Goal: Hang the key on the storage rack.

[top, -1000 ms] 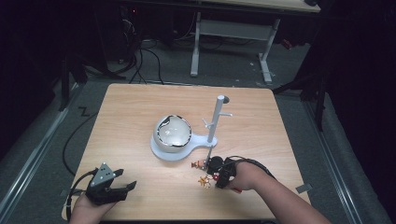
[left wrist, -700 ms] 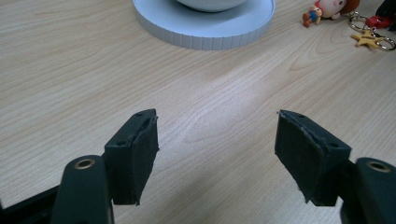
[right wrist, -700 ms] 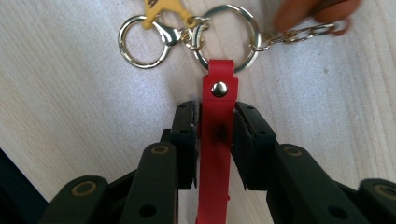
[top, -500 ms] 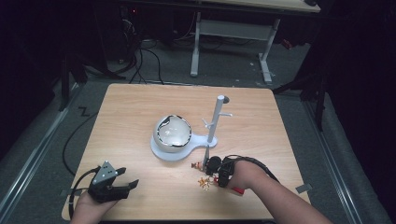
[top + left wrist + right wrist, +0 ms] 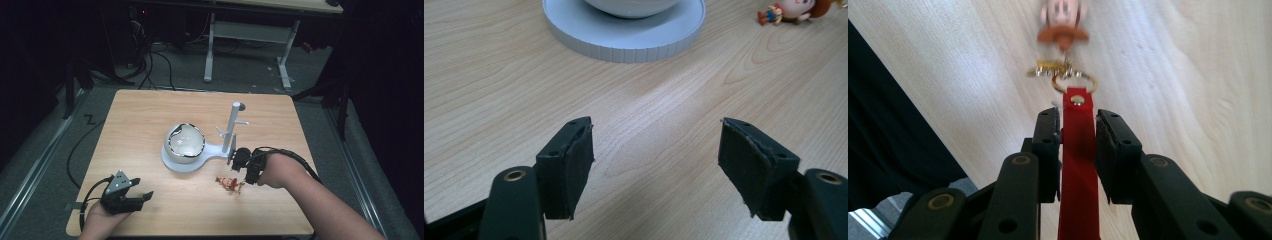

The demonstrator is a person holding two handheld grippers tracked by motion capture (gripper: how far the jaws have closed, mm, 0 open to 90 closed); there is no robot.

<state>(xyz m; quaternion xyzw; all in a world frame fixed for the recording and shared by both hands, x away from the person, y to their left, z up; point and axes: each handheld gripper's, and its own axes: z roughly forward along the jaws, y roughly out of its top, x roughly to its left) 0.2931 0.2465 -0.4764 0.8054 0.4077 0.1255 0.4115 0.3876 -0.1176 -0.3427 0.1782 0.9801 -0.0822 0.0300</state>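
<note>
While the right gripper (image 5: pixel 1075 127) pinches the red strap (image 5: pixel 1077 165) of a keychain between nearly closed jaws, which have just been closing, the doll (image 5: pixel 1063 17) and its gold ring (image 5: pixel 1074 82) dangle beyond the pads, blurred, above the table (image 5: pixel 1173 60). In the high view the doll (image 5: pixel 229 183) sits low, just off the wood near the right gripper (image 5: pixel 245 167), beside the white stand (image 5: pixel 232 131) with its side pegs and the bowl (image 5: pixel 186 142) on the round base (image 5: pixel 175 165). The left gripper (image 5: pixel 654 155) rests with jaws wide apart and nothing between them, aimed at the base (image 5: pixel 624 42).

Risks, as judged:
- The strap is thin and smooth; a light pinch may let it slide out under the doll's weight.
- The hanging doll can swing and knock the stand or bowl.
- If the aim is a peg, the small ring may miss it, since a swinging load is hard to steady.
- The cable trailing from the right gripper may snag the stand.
</note>
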